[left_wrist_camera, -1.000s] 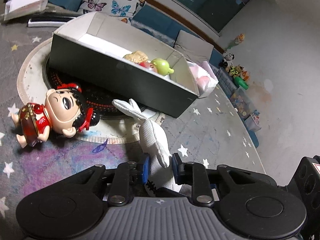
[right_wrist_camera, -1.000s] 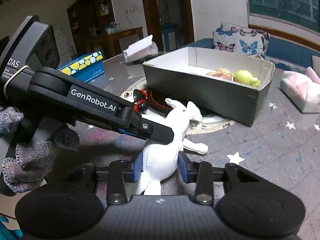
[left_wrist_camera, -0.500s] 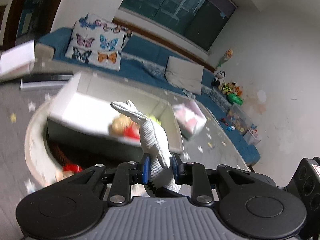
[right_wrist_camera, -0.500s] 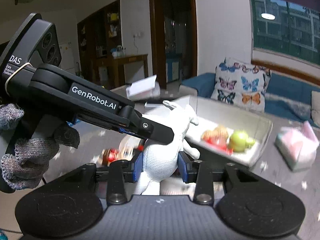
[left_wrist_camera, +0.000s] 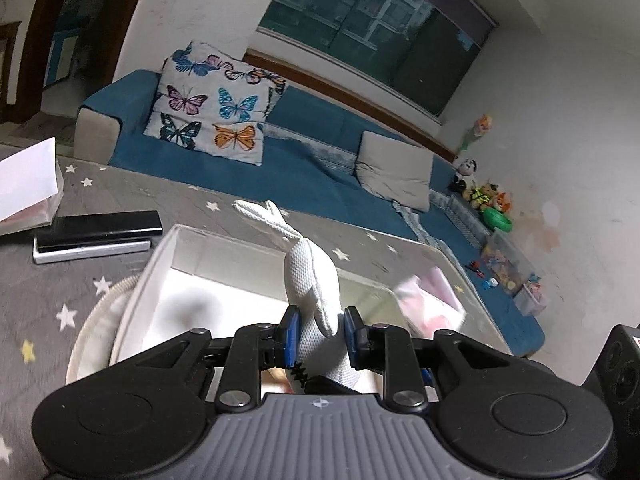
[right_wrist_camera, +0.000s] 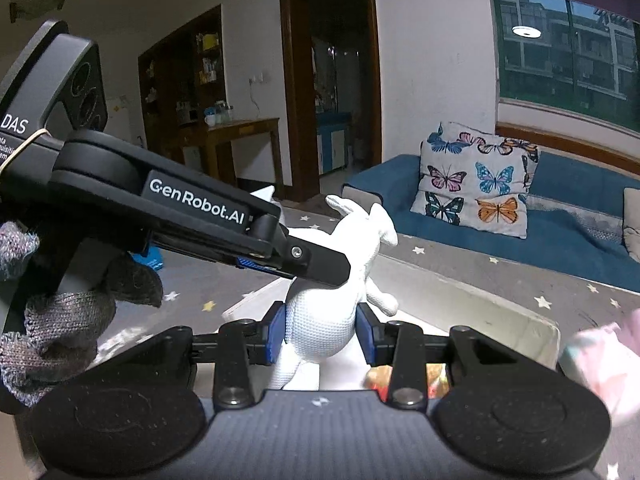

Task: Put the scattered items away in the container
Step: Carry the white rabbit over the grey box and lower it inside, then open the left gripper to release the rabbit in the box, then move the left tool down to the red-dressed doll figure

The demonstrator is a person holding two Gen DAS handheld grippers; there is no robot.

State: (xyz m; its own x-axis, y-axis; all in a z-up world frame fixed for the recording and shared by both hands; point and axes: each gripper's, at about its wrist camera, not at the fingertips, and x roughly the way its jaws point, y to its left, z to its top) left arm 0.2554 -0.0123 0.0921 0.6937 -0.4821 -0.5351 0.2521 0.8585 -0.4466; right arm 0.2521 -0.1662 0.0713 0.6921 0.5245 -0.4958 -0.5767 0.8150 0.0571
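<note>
White plush rabbit (both grippers clamping)

White toy knit cloth, matt; box smooth cardboard.

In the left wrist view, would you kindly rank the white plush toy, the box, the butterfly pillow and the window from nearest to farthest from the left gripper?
1. White plush toy, held in the left gripper.
2. Box, just below and ahead.
3. Butterfly pillow, on the sofa, upper left.
4. Window, on the far wall.
</note>
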